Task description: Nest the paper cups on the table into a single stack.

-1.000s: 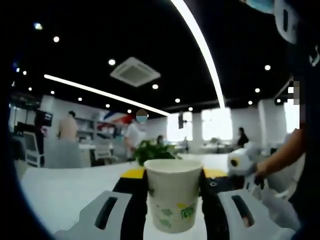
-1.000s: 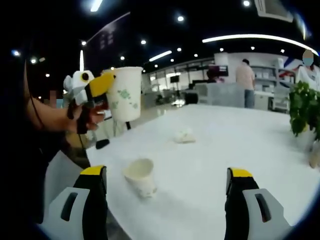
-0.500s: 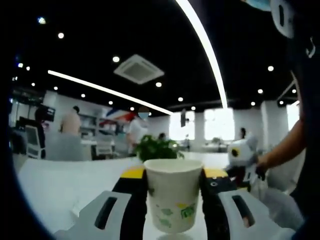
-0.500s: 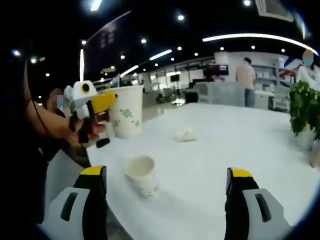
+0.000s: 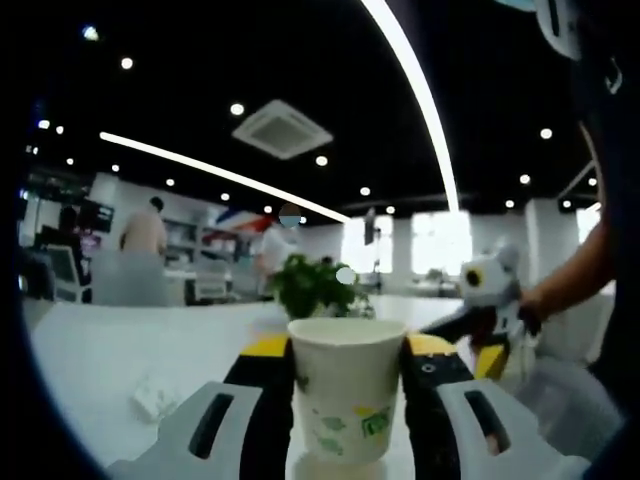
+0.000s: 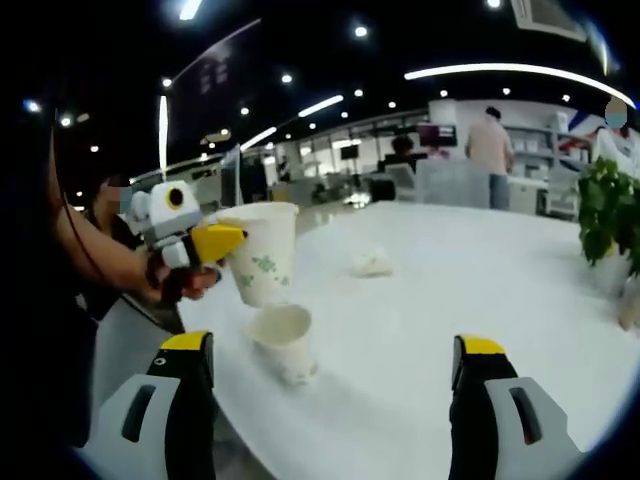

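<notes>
Your left gripper (image 6: 232,243) clamps cup (image 5: 345,385) between fingers (image 5: 268,400), holding it upright just above second cup (image 6: 284,340) on desk (image 6: 420,300), ready for nesting. Your right gripper (image 6: 325,400) spread wide, holding nothing, nearby.

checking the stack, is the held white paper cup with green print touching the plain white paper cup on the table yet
Apart. In the right gripper view, the printed cup hangs above and just behind the plain cup, table showing between them.

White desk (image 6: 480,290). On it: one paper cup (image 6: 283,343) upright near the near-left edge; crumpled white wad (image 6: 371,264) toward the middle; potted plant (image 6: 610,225) at the right edge.
</notes>
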`<state>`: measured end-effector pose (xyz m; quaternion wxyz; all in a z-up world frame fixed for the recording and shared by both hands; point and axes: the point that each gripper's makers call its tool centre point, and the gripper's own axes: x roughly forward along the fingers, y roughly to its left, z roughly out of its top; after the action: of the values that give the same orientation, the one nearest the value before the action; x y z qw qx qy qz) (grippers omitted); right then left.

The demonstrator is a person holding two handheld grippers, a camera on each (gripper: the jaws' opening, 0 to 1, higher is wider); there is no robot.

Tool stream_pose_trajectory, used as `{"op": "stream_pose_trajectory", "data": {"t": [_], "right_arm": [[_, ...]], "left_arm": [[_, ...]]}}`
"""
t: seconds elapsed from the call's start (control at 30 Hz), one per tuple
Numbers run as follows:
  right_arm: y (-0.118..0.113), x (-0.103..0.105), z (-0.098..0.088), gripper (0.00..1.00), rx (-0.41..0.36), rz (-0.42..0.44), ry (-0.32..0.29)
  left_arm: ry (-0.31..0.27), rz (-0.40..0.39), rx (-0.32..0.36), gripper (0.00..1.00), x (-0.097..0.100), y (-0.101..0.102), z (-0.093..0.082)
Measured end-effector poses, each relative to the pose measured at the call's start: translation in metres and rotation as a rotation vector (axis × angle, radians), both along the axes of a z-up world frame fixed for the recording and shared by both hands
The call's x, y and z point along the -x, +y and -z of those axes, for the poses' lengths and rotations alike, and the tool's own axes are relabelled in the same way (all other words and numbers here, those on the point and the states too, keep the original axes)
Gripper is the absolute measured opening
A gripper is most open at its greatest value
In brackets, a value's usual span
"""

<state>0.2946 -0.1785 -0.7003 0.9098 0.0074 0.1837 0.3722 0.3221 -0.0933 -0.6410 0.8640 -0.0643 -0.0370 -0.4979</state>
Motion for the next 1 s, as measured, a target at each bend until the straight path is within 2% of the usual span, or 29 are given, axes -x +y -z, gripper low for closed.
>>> {"op": "stream_pose_trajectory", "data": {"t": [0.43,1.0], "right_arm": [[-0.004,-0.002,0.000,0.97,0.007,-0.002,0.005],[0.001,-0.004,0.002,0.97,0.001,-0.013,0.010]], "left_arm": [[0.057,-0.004,-0.023,0.41,-0.002,0.000,0.032],[0.125,-0.001,-0.105,0.40,0.006,-0.001,0.071]]}}
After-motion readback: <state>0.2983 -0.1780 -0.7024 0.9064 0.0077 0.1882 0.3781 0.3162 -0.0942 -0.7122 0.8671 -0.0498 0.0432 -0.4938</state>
